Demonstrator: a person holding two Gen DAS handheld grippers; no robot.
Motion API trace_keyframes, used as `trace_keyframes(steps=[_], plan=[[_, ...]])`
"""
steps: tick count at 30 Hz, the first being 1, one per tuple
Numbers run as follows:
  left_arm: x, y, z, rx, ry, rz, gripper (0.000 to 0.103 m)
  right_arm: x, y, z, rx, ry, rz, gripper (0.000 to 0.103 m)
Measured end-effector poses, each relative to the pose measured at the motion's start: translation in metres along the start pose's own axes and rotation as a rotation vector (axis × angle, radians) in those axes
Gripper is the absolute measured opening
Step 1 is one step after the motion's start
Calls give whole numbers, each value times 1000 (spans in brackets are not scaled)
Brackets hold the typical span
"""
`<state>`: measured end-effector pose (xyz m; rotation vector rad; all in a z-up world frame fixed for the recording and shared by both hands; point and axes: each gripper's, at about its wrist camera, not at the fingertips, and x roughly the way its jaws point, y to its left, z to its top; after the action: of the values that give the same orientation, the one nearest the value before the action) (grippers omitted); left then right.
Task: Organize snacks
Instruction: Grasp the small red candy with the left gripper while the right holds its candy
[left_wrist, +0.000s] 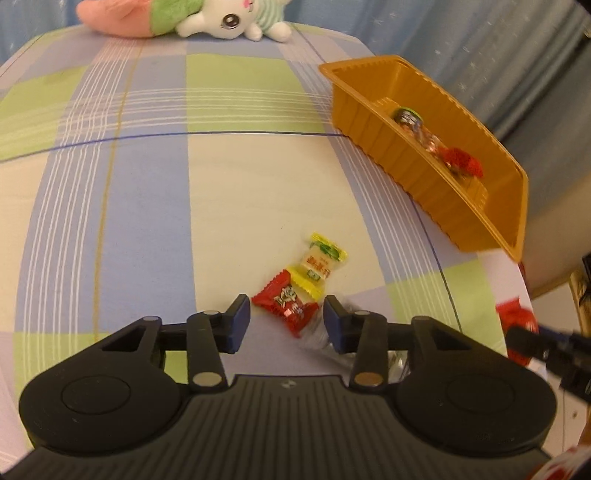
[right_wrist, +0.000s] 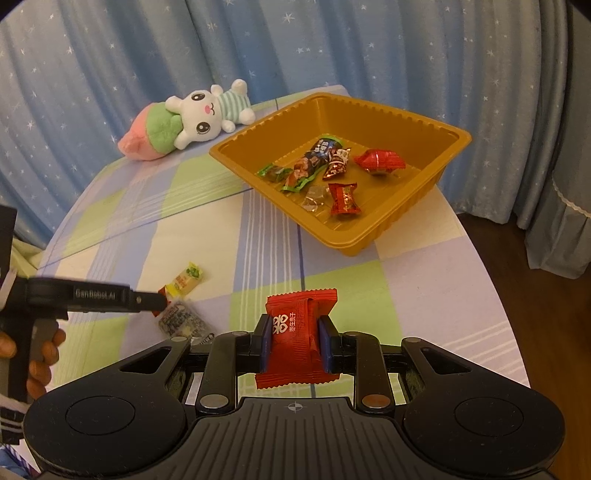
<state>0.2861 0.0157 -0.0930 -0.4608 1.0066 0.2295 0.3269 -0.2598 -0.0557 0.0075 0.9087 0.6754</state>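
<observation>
Right hand-held gripper (right_wrist: 294, 343) clamps red snack packet (right_wrist: 301, 332); next, carry to gold tray (right_wrist: 417, 206). Left hand-held gripper (left_wrist: 287, 319) part-open, empty, over small red packet (left_wrist: 286, 301) on counter (right_wrist: 424, 295).

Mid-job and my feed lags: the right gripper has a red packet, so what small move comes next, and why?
Probably carry the right gripper forward over the gold tray and release. Its jaws are clamped on the red packet, the tray already holds sorted snacks, and it lies just ahead with nothing between.
</observation>
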Motion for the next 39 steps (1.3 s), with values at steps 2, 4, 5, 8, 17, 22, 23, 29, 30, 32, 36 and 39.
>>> trace_keyframes(steps=[2, 4, 5, 8, 17, 22, 23, 29, 30, 32, 36, 39], plan=[[3, -1, 1, 5, -4, 10, 27, 1, -2, 0, 2, 2, -2, 27], [4, -4, 0, 33, -14, 22, 27, 1, -4, 0, 4, 3, -4, 27], [5, -6, 0, 52, -18, 30, 27, 1, -5, 1, 5, 3, -5, 27], [4, -10, -3, 105, -26, 54, 24, 2, -8, 1, 5, 5, -6, 27], [1, 3, -4, 137, -18, 77, 19, 5, -9, 2, -1, 13, 7, 27], [2, 0, 3, 158, -29, 93, 31, 6, -9, 3, -7, 11, 12, 27], [3, 0, 4, 160, -32, 96, 31, 6, -10, 3, -7, 11, 12, 27], [10, 0, 2, 192, -17, 128, 27, 4, -15, 2, 3, 13, 6, 27], [9, 0, 2, 196, -24, 131, 26, 4, -17, 2, 6, 13, 4, 27], [9, 0, 1, 202, -26, 136, 20, 4, -19, 3, 11, 13, 2, 27], [8, 1, 2, 202, -25, 133, 18, 4, -23, 4, 18, 13, 7, 27], [8, 2, 3, 195, -22, 136, 18, 4, -24, 5, 20, 12, 18, 27]])
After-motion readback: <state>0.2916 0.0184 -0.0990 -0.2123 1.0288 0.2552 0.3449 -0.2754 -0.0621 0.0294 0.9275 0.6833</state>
